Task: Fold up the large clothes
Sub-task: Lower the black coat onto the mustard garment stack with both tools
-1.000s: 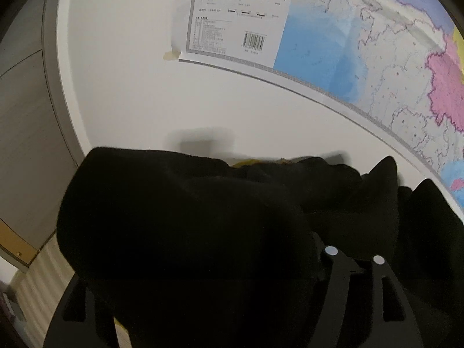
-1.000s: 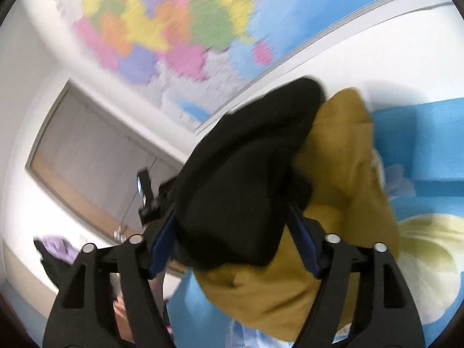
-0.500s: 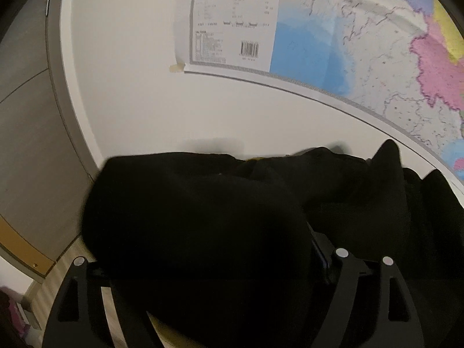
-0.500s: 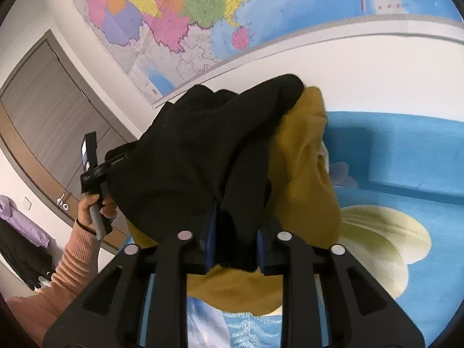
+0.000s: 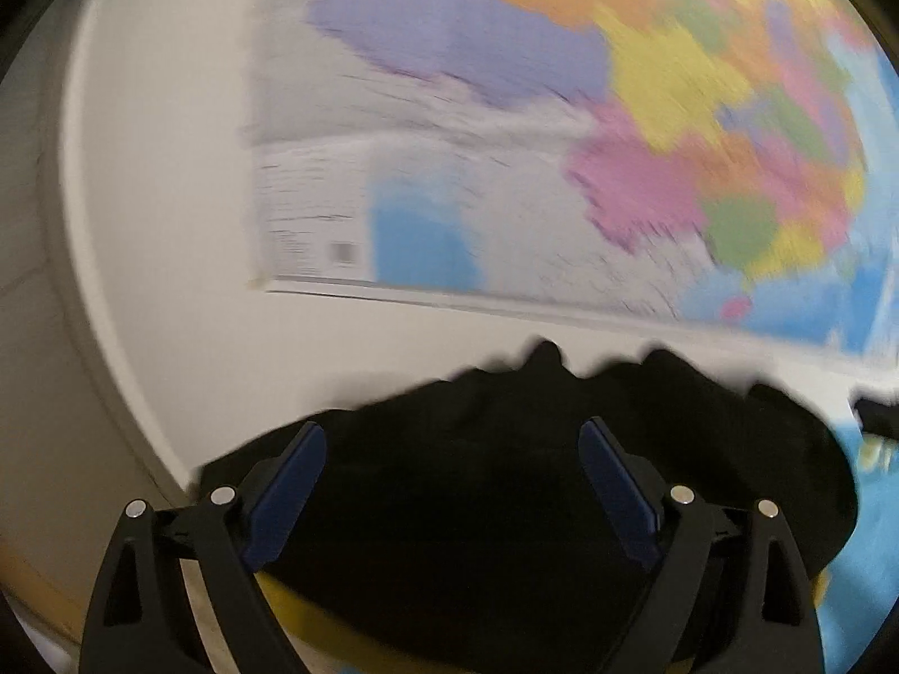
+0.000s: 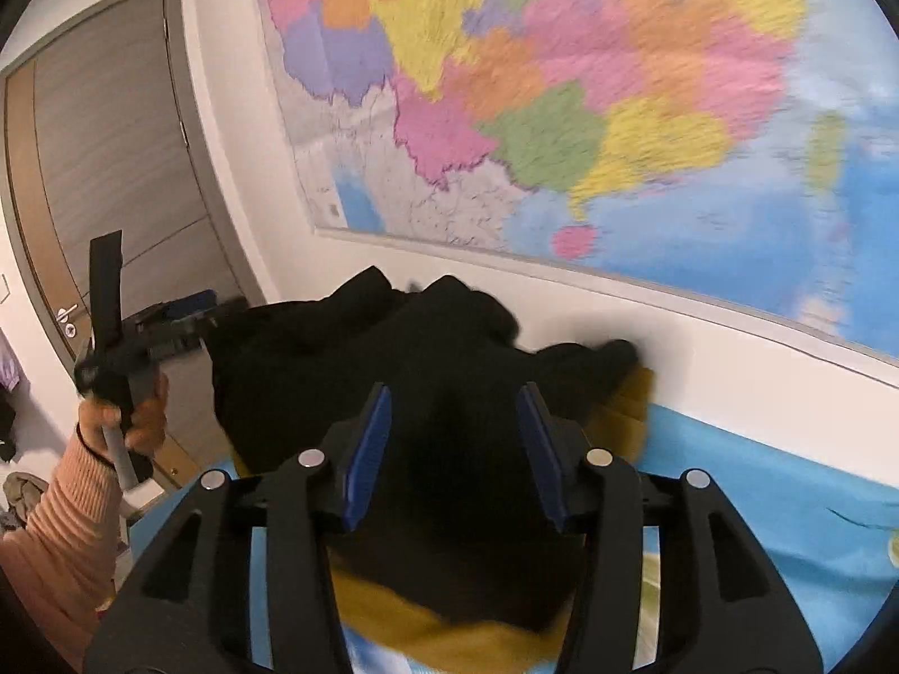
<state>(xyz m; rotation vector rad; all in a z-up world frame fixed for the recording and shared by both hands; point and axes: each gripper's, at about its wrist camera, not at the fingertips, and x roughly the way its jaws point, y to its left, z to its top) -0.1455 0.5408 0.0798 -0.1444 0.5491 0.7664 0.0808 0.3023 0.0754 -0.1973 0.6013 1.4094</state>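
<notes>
A black garment (image 5: 477, 533) with a mustard-yellow inside (image 6: 427, 634) lies bunched on the blue bed sheet (image 6: 758, 505) against the wall. My left gripper (image 5: 455, 438) hovers over it, jaws wide and still opening; its blue pads (image 5: 298, 483) stand clear of the cloth. My right gripper (image 6: 455, 399) is above the same heap (image 6: 337, 365). Its jaws are opening, black cloth shows between the pads, and no fold is pinched. In the right wrist view a hand in a salmon sleeve holds the left gripper (image 6: 208, 314) at the heap's left edge.
A large coloured wall map (image 6: 562, 112) hangs right behind the bed. A grey-brown door (image 6: 101, 168) with a handle stands at the left, and dark clothes (image 6: 8, 393) hang beside it. The sheet carries a pale flower print (image 6: 652, 578).
The black cloth that draped over the left fingers has slipped off and the left jaws have spread. The right jaws pinched a fold, then let it go. Both views rose toward the map.
</notes>
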